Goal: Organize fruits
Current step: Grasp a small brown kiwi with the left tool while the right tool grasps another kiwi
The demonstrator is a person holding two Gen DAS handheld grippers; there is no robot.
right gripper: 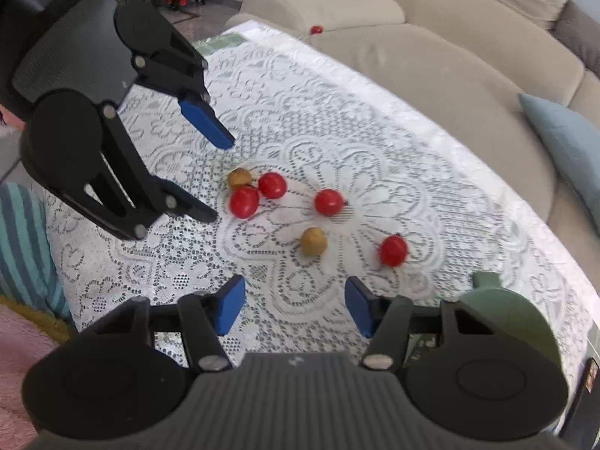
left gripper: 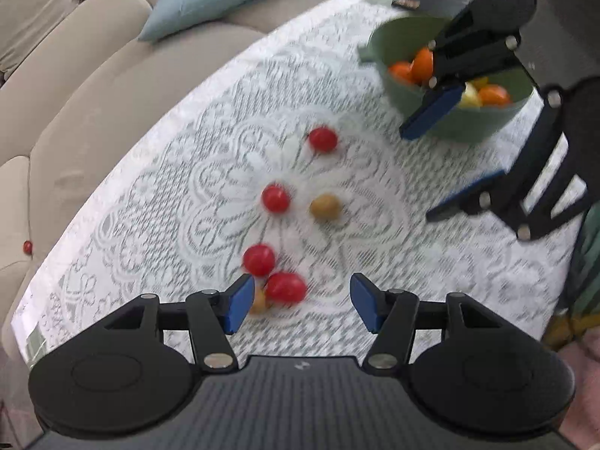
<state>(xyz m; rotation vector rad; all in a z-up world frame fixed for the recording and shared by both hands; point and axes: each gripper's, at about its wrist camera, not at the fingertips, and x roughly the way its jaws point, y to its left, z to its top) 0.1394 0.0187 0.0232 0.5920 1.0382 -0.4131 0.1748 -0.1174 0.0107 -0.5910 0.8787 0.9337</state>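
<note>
On the lace tablecloth (left gripper: 187, 150), red tomatoes (left gripper: 276, 198) lie loose; left gripper (left gripper: 300, 302) and right gripper (right gripper: 294, 305) both gape, holding nothing.

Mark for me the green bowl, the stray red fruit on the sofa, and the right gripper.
green bowl (left gripper: 461, 127): left wrist view, outer front wall.
stray red fruit (right gripper: 316, 29): right wrist view, its middle, on the sofa seat.
right gripper (right gripper: 294, 305): right wrist view, midway between fingertips.
</note>
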